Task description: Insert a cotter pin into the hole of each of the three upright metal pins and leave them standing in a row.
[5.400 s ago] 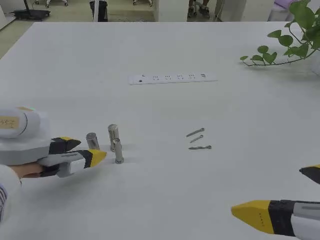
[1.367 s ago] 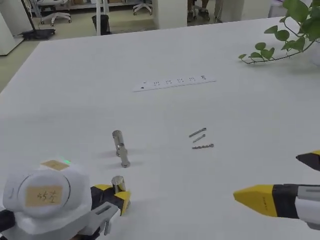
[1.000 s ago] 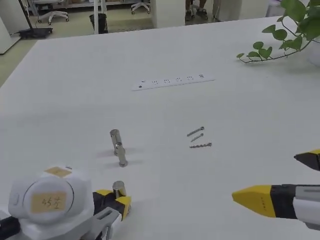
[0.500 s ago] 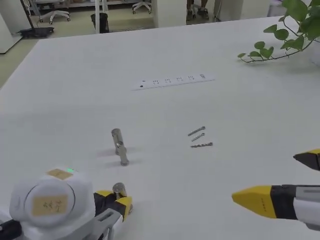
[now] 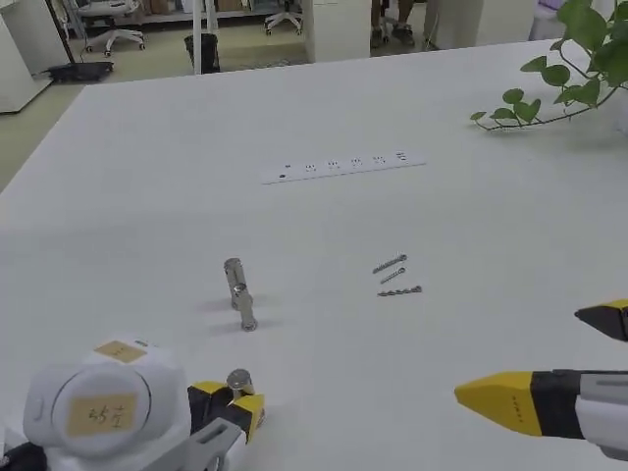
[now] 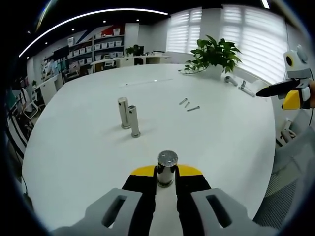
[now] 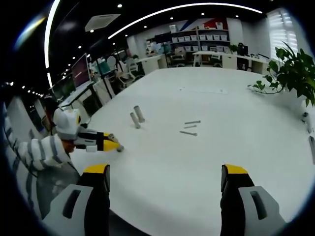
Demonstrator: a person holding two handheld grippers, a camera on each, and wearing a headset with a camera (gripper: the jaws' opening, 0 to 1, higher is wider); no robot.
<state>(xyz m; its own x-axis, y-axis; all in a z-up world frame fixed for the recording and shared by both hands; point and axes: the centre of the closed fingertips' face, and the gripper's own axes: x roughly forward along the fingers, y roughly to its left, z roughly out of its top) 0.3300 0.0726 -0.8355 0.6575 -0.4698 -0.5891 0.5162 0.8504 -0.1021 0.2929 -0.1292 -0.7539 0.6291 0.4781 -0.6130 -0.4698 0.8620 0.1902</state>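
3 upright pins (image 5: 246, 312) (cotter pins (image 5: 392, 277) apart)

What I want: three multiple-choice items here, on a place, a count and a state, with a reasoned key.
1. Where do the cotter pins lie? A. loose on the table, right of the two standing metal pins; B. in the pins' holes; C. on the floor.
2. How many cotter pins are there? A. two; B. three; C. five.
3. How is the left gripper? A. open, empty; B. shut on a metal pin; C. shut on a cotter pin.
Key: 1 A, they lie bare on the tabletop; 2 B, three lie side by side; 3 B, its jaws clamp the pin's shaft.
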